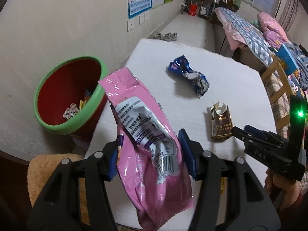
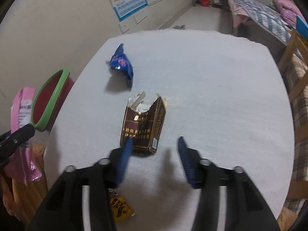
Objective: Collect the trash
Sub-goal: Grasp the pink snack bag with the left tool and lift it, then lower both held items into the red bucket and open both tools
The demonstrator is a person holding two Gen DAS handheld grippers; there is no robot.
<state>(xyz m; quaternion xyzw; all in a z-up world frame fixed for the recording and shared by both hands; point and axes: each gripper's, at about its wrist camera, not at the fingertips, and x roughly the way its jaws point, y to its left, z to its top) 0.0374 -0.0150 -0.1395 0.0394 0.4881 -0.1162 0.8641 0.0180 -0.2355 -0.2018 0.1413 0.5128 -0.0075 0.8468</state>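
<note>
While the bin (image 1: 67, 96) stood left of the table (image 1: 231, 88):
Left gripper (image 1: 149, 150): tilted down, clamped on the pink bag (image 1: 146, 134), near the bin rim.
Right gripper (image 2: 154, 144): angled down, jaws apart, bare, astride the box (image 2: 143, 125).
Blue wrapper (image 2: 121, 63): farther back on the table.

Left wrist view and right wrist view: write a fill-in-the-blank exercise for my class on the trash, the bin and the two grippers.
1. The left gripper is shut on a ____ bag.
2. The red bin has a ____ rim.
3. The right gripper is open just short of the torn brown ____.
4. The crumpled blue wrapper lies on the white ____.

Missing words: pink; green; pack; table
</note>
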